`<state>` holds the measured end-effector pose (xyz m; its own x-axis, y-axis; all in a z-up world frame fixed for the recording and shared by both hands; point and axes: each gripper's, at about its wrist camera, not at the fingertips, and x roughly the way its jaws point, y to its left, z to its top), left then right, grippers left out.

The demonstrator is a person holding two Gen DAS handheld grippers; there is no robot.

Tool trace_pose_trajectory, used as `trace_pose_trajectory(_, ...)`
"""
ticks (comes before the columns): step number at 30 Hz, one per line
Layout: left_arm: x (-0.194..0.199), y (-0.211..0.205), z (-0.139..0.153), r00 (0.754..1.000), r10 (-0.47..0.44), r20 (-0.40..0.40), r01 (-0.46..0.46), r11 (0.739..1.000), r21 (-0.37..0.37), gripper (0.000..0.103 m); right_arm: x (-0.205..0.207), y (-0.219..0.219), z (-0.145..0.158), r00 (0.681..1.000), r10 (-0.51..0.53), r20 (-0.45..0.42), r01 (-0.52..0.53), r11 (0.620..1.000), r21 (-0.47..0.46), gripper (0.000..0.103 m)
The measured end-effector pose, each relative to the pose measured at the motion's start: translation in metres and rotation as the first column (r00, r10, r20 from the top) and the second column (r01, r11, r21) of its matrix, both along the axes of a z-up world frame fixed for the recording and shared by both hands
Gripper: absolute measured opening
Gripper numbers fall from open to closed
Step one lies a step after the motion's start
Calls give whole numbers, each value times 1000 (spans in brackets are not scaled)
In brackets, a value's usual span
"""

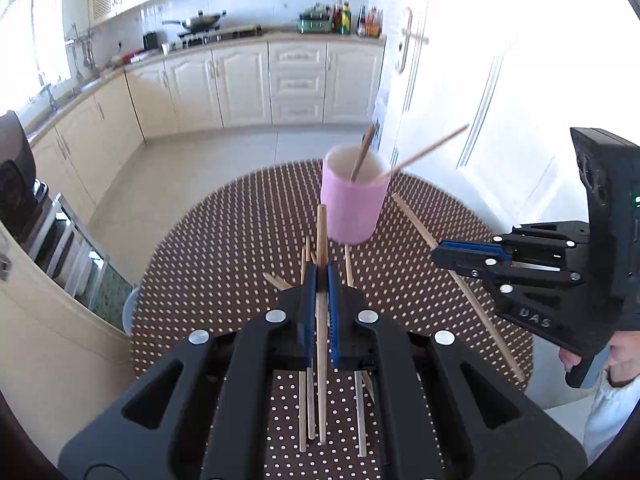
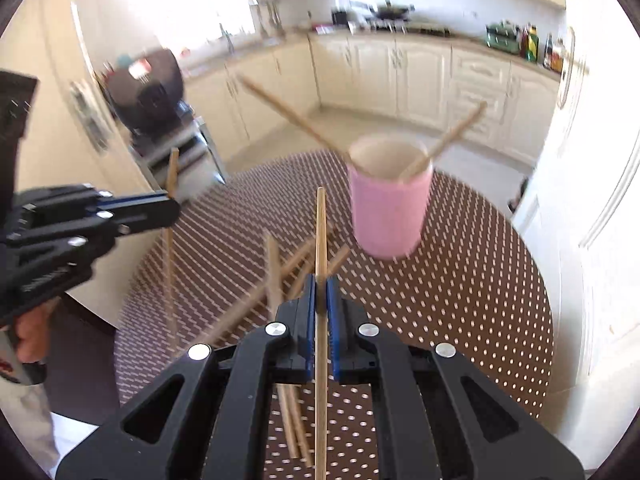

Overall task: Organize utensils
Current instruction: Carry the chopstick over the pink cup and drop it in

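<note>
Bright daylight, blown-out window glare, fisheye bending at edges, heavy motion blur in right wrist view.

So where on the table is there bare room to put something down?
Free: the polka-dot tablecloth right of the pink cup, out to the table's edge, and the stretch left of the cup. Crowded: the loose chopsticks piled in front of the cup, under both grippers.
</note>
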<state>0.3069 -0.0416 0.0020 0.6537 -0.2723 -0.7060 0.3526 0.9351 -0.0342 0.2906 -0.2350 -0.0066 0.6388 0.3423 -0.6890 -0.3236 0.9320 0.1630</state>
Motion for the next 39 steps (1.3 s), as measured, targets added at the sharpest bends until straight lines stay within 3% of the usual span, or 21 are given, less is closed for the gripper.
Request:
trace_pose_trajectory(8, -18, 10, 40, 992, 25, 122, -20, 999, -41, 6, -21, -3, 48, 989, -18, 146, 15, 1000, 22, 5)
trace_pose_trajectory(18, 19, 24, 76, 974, 109, 200, -86, 989, -118, 6, -10, -10, 83, 943, -84, 321, 82, 996, 20, 5)
trace_pose_trajectory(26, 45, 28, 102, 944, 163, 286, -83, 959, -270, 6, 10, -31, 101, 884, -174, 435, 144, 984, 101, 5)
trace_pose_trajectory(30, 54, 18, 104, 930, 159, 333, -48, 947, -319, 6, 17, -36, 99, 852, -212, 479, 175, 977, 121, 5)
trace_pose_trajectory(39, 80, -10, 65, 955, 94, 281, -6, 955, -296, 6, 35, -49, 72, 837, -254, 485, 224, 967, 120, 5)
